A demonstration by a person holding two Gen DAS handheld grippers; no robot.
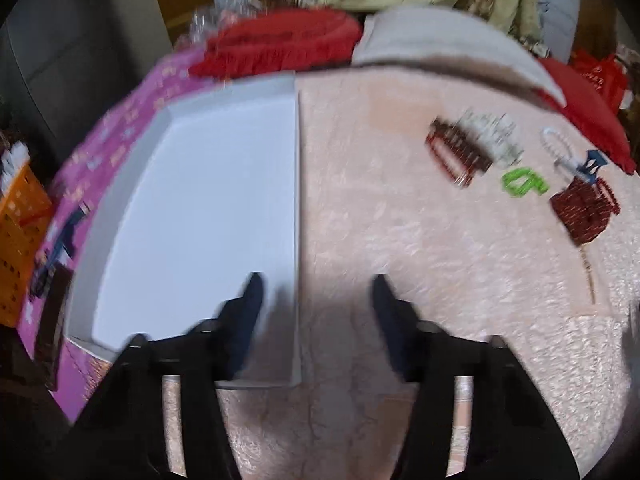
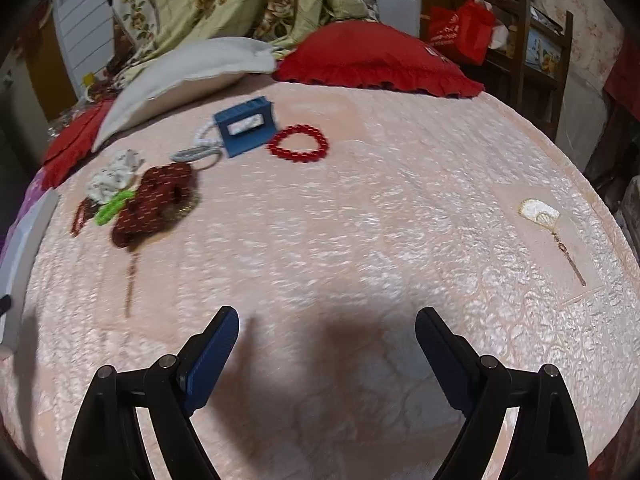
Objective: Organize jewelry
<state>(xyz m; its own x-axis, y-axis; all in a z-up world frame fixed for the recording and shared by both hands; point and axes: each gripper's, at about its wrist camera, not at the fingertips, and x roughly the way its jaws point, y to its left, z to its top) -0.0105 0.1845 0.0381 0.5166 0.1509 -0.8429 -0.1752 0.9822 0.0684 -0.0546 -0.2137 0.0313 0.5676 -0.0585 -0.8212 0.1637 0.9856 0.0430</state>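
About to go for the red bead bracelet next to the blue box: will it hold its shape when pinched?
Probably not: the red bead bracelet looks like strung beads, so it would likely sag. The round beads may slip between pads. It looks light.

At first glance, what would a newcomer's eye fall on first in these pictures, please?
The big white tray stands out, empty on the left of the pink bedspread, with the left gripper over its near right edge. Next comes the heap of jewelry at the far left of the right wrist view: a dark red bead pile, a blue box and a bright red bracelet. A pale fan-shaped ornament lies alone at right.
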